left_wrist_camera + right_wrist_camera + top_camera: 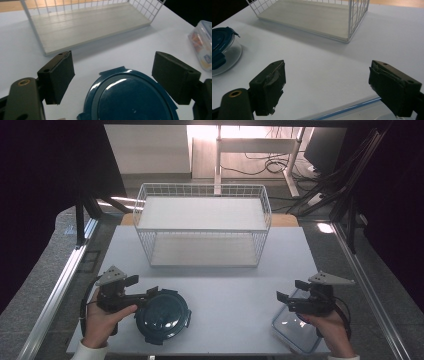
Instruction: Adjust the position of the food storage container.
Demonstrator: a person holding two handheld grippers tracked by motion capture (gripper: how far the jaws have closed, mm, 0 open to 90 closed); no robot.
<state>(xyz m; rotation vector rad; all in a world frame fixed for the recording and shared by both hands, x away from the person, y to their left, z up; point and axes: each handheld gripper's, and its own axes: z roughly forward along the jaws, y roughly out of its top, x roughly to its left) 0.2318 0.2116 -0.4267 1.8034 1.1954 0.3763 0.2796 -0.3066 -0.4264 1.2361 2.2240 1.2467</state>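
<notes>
High view: blue-lidded round container (163, 315), clear rectangular container (295, 330), wire basket (202, 222).

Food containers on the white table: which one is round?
The round dark-blue-lidded container under the left gripper; the clear, blue-rimmed container under the right gripper is rectangular.

No readable lettering anywhere at this moment. The round dark-blue plastic lid (130, 97) on the round clear container is plain and glossy, with no brand or number to make out. The rectangular clear plastic container with the blue-trimmed lid (202, 43) shows small coloured patches through its wall in the left gripper view, far too blurred to read. The white wire basket with its pale board floor (202, 227) carries no label or sign that can be read.
</notes>
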